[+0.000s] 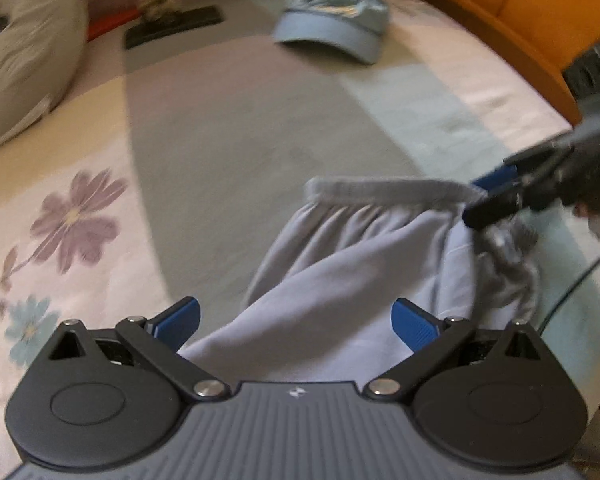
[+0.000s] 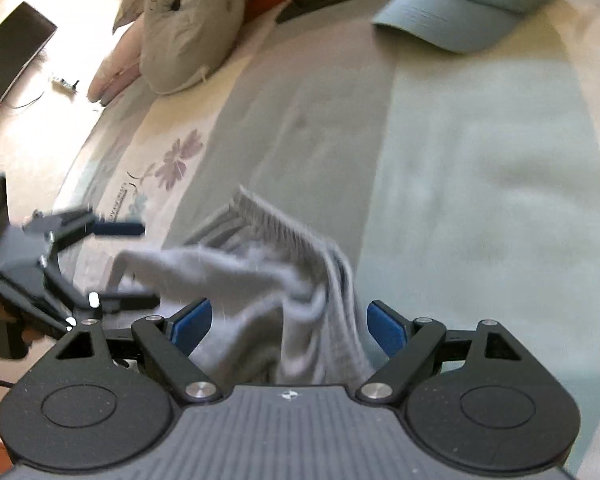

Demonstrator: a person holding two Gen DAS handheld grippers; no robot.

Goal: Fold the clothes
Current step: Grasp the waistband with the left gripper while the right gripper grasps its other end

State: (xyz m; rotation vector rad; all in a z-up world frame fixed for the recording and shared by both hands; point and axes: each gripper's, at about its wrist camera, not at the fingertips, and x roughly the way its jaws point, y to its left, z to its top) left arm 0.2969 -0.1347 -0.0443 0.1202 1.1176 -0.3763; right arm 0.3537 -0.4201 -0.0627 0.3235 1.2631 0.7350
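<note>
no legible text, cap (image 1: 332,20) embroidery blurred, bedsheet (image 2: 116,200) print unreadable

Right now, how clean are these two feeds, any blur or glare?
Left wrist view: motion-blurred, the cap and garment soft, edges bent by fisheye. Right wrist view: garment smeared, floor top-left washed out by glare.

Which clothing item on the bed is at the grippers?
The light grey garment with a ribbed waistband: it lies between the open fingers of the left gripper and right gripper. The light blue cap lies apart, untouched.
</note>
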